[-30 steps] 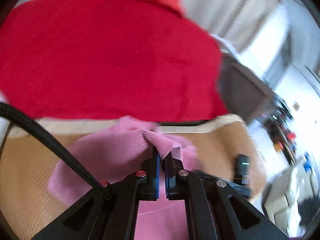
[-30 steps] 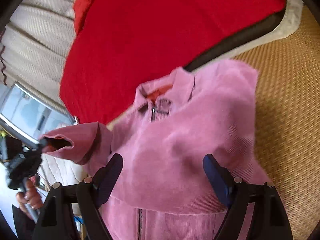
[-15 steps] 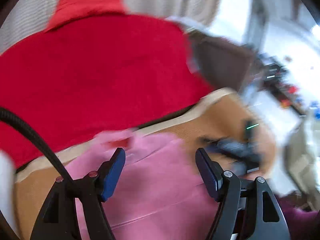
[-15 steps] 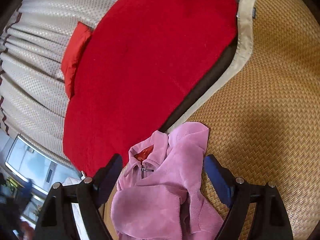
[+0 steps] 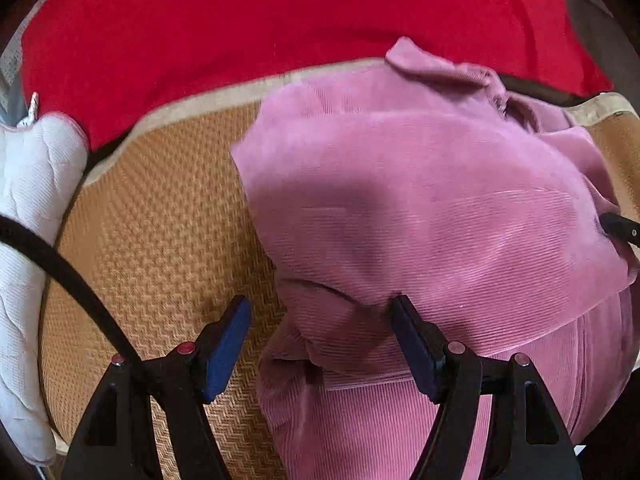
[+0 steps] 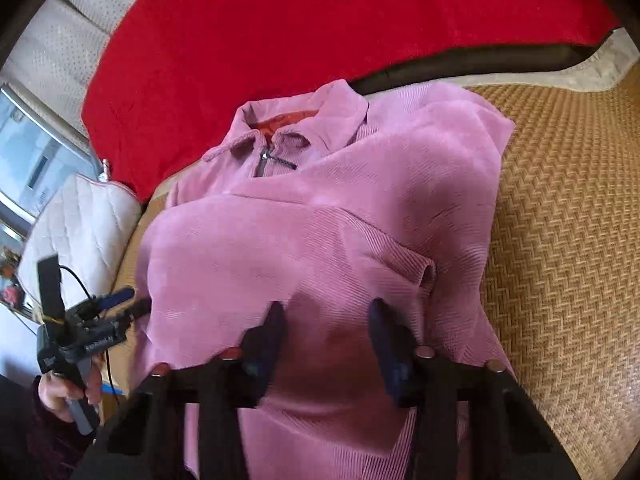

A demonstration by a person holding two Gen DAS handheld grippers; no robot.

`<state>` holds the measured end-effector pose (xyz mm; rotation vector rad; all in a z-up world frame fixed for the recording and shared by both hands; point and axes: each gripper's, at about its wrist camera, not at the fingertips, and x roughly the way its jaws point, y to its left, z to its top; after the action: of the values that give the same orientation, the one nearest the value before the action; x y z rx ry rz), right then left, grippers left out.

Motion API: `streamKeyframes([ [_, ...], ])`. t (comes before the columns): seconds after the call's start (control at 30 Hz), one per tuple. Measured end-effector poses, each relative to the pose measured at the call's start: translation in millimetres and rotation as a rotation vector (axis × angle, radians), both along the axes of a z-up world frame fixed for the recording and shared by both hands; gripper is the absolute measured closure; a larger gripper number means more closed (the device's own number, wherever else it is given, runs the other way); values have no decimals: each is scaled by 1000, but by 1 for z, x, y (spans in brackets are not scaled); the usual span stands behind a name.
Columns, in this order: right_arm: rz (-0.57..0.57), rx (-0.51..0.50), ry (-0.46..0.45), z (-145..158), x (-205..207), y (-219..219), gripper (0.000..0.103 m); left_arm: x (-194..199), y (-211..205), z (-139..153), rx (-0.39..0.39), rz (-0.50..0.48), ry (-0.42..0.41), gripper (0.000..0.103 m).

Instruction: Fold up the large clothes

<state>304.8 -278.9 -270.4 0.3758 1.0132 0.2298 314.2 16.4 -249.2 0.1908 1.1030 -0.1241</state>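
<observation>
A pink corduroy jacket (image 5: 420,200) lies on the woven mat (image 5: 160,220), collar and zip (image 6: 276,148) at the far end, a sleeve folded across its front. My left gripper (image 5: 320,332) hangs open low over the jacket's left edge; its right fingertip (image 5: 404,320) touches the fabric and the left one is over bare mat. My right gripper (image 6: 326,332) is blurred over the jacket's near middle. Its jaws are closing with a fold of pink fabric between them, and a gap still shows. In the right wrist view a hand holds the left gripper (image 6: 92,320) at the lower left.
A red blanket (image 5: 280,20) covers the surface beyond the mat's pale border. A white quilted cushion (image 5: 32,200) sits at the mat's left edge. Beige curtains (image 6: 68,40) and a window (image 6: 28,152) are at the back left. Bare mat (image 6: 560,240) stretches to the jacket's right.
The left gripper let go of the pink fabric, opened, and dropped to the jacket's left edge. The right gripper pulled back, then came in close over the jacket with narrower jaws.
</observation>
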Motion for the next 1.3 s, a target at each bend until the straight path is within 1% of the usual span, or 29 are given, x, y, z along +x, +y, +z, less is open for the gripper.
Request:
streamKeyframes([
  [0.07,9,-9,-16,9,1,2,59,-3,3,15,-13,-13,-46,30],
  [0.17,-12,43,-89,20,1,0,59,-3,-6,35,-28,-30,-146,30],
  [0.2,-13,48,-104,23,2,1,56,0,-12,34,-28,-34,-160,29],
  [0.23,-12,56,-115,25,4,4,48,3,-18,32,-21,-42,-172,25],
  [0.27,-3,68,-116,26,9,9,46,1,-21,28,-11,-46,-171,23],
  [0.3,7,71,-110,26,12,12,46,10,-28,18,6,-47,-158,23],
  [0.37,30,46,-71,19,20,23,46,17,-34,-1,41,-38,-99,22],
  [0.4,39,14,-33,11,25,30,47,20,-34,-7,39,-26,-98,21],
  [0.43,44,-11,-14,8,27,35,47,18,-32,-5,20,-6,-133,18],
  [0.5,54,-53,-44,10,27,41,47,17,-31,-4,30,-2,-126,18],
  [0.53,60,-58,-39,11,27,42,47,15,-31,-2,43,-4,-136,18],
  [0.6,46,-15,-48,13,23,36,47,7,-35,-3,72,-5,-161,18],
  [0.67,44,2,-50,17,19,31,47,-5,-37,5,97,-5,-193,18],
  [0.77,61,-17,-73,24,5,29,47,-22,-38,15,115,-3,-229,18],
  [0.83,82,-25,-68,28,-6,29,47,-31,-40,23,133,3,-264,18],
  [1.0,127,-66,-55,25,-20,29,47,-50,-43,40,143,18,-329,18],
  [1.13,147,-79,-25,12,-20,27,47,-64,-47,50,153,21,-352,18],
  [1.23,153,-87,-36,19,-25,28,47,-73,-51,55,156,19,-366,18],
  [1.3,150,-68,-49,23,-28,25,47,-80,-53,60,160,18,-378,18],
])
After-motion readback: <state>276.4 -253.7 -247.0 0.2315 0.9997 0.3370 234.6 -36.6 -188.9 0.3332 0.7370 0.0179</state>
